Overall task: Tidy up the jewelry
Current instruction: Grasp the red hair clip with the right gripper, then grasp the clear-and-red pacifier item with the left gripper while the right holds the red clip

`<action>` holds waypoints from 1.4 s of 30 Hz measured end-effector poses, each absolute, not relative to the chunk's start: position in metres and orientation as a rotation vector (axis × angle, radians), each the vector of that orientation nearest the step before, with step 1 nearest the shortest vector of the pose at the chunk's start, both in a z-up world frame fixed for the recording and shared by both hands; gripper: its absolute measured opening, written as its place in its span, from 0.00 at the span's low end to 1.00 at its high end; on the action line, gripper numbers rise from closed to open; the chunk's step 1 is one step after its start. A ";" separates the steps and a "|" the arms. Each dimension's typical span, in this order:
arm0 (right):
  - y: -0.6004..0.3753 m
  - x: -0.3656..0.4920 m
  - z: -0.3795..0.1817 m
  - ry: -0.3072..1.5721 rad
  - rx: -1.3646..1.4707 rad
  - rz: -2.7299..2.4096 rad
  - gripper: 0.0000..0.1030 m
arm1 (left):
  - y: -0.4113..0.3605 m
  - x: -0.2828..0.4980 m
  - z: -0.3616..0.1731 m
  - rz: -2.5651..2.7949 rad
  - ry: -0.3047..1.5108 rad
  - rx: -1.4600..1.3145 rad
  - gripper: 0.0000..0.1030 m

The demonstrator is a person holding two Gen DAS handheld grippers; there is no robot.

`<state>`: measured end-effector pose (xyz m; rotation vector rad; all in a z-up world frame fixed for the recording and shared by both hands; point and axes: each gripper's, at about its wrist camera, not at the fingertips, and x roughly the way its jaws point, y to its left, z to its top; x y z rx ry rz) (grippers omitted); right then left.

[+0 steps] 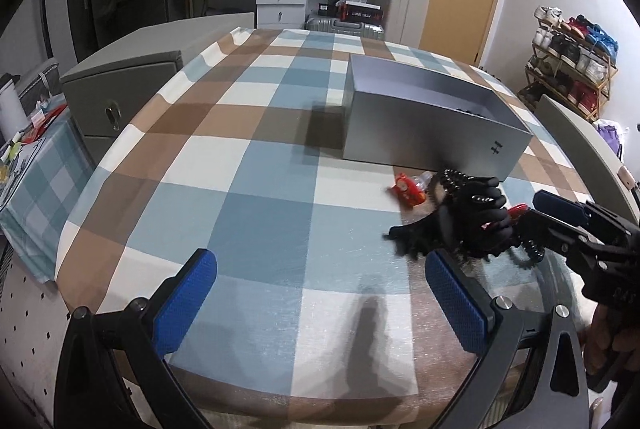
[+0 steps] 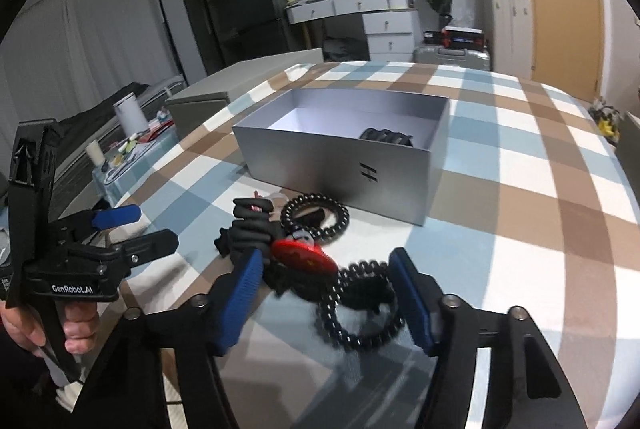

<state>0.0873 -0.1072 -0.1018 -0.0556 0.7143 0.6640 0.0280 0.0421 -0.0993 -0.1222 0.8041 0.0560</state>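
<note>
A pile of jewelry lies on the checkered tablecloth in front of an open grey box [image 1: 432, 133] [image 2: 340, 165]: black beaded bracelets [image 2: 316, 215] [image 1: 460, 185], a black chunky piece [image 2: 250, 225] and red ornaments [image 2: 302, 257] [image 1: 408, 191]. One dark bracelet [image 2: 386, 137] lies inside the box. My right gripper [image 2: 326, 293] is open, its blue pads on either side of a black beaded bracelet [image 2: 356, 313] at the near edge of the pile; it also shows in the left wrist view [image 1: 532, 213]. My left gripper [image 1: 320, 301] is open and empty over the cloth, left of the pile.
The table [image 1: 248, 157] carries the box at the back right. A grey cabinet [image 1: 120, 89] stands off its left edge. A side table with clutter [image 2: 124, 149] is further left. A shoe rack [image 1: 572, 57] stands at the right wall.
</note>
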 end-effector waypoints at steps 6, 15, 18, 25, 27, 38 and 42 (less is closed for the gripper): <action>-0.096 0.093 -0.103 0.750 -0.098 0.723 0.29 | 0.045 0.030 -0.102 0.054 0.823 -0.127 0.99; -0.100 0.079 -0.104 0.741 -0.107 0.737 0.04 | 0.048 0.040 -0.092 0.038 0.813 -0.120 0.99; -0.107 0.078 -0.099 0.723 -0.059 0.720 0.04 | 0.051 0.049 -0.085 0.025 0.800 -0.137 0.99; -0.130 0.083 -0.089 0.703 0.102 0.715 0.04 | 0.051 0.089 -0.087 -0.105 0.890 -0.199 0.99; -0.134 0.084 -0.088 0.710 0.132 0.727 0.04 | 0.045 0.096 -0.090 -0.140 0.923 -0.182 0.99; -0.144 0.087 -0.098 0.722 0.192 0.727 0.04 | 0.028 0.111 -0.100 -0.215 0.998 -0.115 0.92; -0.147 0.087 -0.097 0.717 0.202 0.732 0.04 | 0.025 0.114 -0.101 -0.253 1.014 -0.111 0.72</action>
